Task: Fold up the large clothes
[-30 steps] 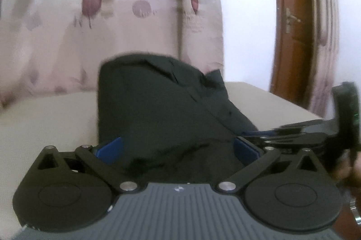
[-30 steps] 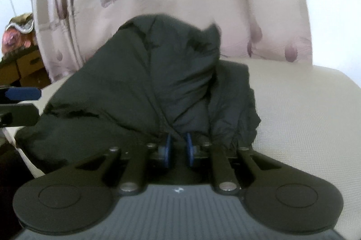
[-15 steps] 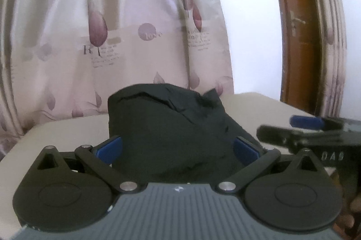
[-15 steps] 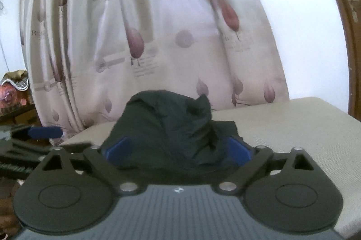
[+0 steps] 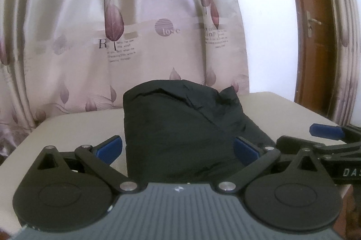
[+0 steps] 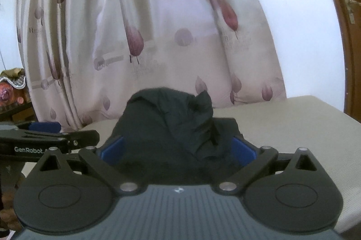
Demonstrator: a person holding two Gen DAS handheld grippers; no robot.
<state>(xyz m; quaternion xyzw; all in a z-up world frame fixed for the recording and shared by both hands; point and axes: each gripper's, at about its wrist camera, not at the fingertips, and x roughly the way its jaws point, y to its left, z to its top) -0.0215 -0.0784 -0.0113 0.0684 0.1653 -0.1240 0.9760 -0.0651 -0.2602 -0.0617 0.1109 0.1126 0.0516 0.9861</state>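
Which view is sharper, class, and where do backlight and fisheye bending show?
Left wrist view: sharper, the printed leaf-pattern curtain reads "love"; the brown wooden door frame bows.
Right wrist view: the curtain is soft and its print smeared; window backlight washes its middle, leaving the dark folded garment almost featureless.

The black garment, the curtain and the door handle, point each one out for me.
black garment (image 5: pixel 180 127): left wrist view, on the middle of the folded bundle's front face.
curtain (image 5: pixel 140 36): left wrist view, on the pale band beside the printed leaf.
door handle (image 5: pixel 312 21): left wrist view, on the metal lever.
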